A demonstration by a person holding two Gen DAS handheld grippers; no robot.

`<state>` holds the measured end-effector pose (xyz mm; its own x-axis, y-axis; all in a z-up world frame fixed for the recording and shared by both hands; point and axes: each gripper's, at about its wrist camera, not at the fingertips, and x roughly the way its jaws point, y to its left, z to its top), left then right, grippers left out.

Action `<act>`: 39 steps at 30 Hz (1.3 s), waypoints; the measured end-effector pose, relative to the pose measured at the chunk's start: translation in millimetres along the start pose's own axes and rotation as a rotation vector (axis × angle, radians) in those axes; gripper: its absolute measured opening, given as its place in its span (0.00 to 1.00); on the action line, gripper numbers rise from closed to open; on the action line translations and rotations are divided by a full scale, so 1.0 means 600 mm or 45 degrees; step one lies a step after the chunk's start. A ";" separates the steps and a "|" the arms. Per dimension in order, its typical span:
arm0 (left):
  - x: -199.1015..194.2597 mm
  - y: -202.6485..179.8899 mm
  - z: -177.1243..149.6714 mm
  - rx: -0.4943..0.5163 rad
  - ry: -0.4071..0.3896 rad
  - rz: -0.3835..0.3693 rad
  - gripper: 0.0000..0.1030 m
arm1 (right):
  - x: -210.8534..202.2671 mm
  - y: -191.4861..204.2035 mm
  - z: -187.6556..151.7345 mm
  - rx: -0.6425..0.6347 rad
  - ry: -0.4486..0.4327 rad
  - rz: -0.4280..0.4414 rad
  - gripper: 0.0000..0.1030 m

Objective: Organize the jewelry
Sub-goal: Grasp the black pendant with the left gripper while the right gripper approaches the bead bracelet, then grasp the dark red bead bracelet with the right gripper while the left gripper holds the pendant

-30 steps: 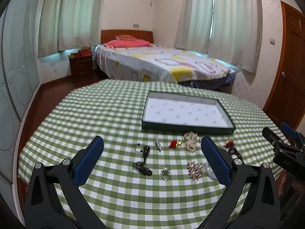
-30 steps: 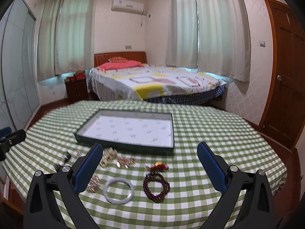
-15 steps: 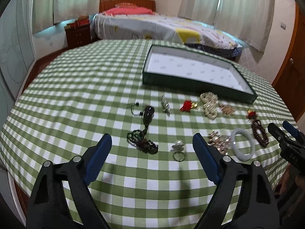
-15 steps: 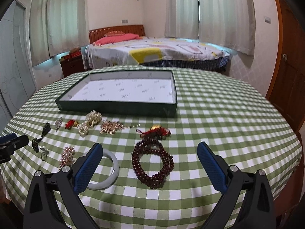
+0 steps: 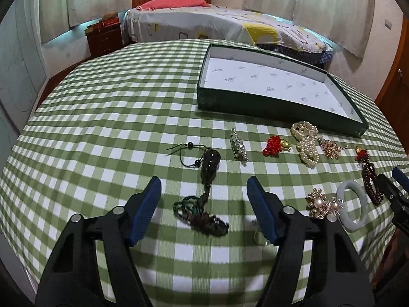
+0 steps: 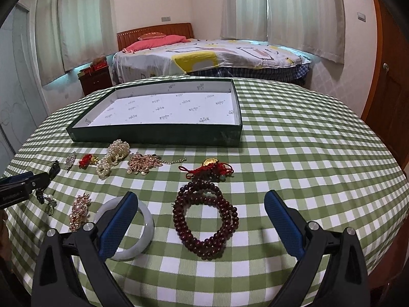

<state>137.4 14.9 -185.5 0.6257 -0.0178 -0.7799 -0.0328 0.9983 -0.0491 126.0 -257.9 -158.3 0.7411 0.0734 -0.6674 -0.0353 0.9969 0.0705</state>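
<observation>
Jewelry lies in loose rows on our desk [image 5: 102,117], on green-checked cloth, near a green tray [image 6: 158,135] with white lining; a bed [image 6: 217,53] and curtains stand behind. Pearls [image 6: 113,160], a pale bangle [image 6: 143,238] and dark red beads [image 6: 204,220] show clearly. Our left claw [image 5: 204,204] hovers wide over a dark cord pendant [image 5: 208,171]; our right claw [image 6: 202,225] spreads wide around the beads.

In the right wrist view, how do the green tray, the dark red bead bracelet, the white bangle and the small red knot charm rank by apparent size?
1. green tray
2. dark red bead bracelet
3. white bangle, partly hidden by a claw finger, so near the bracelet; unsure
4. small red knot charm
</observation>
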 end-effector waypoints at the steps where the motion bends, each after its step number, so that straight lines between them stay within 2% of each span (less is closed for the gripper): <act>1: 0.004 0.000 0.002 -0.006 0.007 0.001 0.65 | 0.002 0.000 0.001 0.001 0.002 0.000 0.94; 6: 0.021 0.005 0.008 -0.009 0.030 0.016 0.63 | 0.013 -0.007 0.010 0.017 0.014 0.007 0.94; 9: 0.032 0.008 0.014 -0.007 0.047 0.008 0.56 | 0.019 -0.011 0.015 0.024 0.020 0.011 0.94; 13: 0.040 0.004 0.022 0.014 0.047 0.000 0.51 | 0.028 -0.016 0.021 0.034 0.029 0.020 0.94; 16: 0.046 -0.006 0.027 0.065 0.041 0.022 0.44 | 0.031 -0.016 0.021 0.031 0.034 0.023 0.94; 21: 0.046 -0.013 0.027 0.089 0.027 -0.015 0.22 | 0.037 -0.019 0.022 0.041 0.052 0.036 0.93; 31: 0.041 -0.009 0.022 0.073 0.010 -0.032 0.17 | 0.043 -0.021 0.014 0.052 0.085 0.043 0.92; 34: 0.041 -0.010 0.020 0.078 0.011 -0.033 0.17 | 0.044 -0.019 0.008 0.046 0.099 0.044 0.89; 35: 0.040 -0.010 0.020 0.076 0.012 -0.034 0.17 | 0.045 -0.019 0.006 0.047 0.104 0.046 0.85; 36: 0.041 -0.009 0.020 0.071 0.012 -0.036 0.17 | 0.047 -0.019 0.003 0.048 0.112 0.048 0.73; 39: 0.041 -0.007 0.020 0.061 0.011 -0.041 0.17 | 0.045 -0.019 -0.004 0.035 0.115 0.033 0.65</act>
<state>162.1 11.1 -197.0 0.6188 -0.0503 -0.7840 0.0248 0.9987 -0.0445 144.6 -267.1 -178.9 0.6764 0.1024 -0.7294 -0.0341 0.9936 0.1078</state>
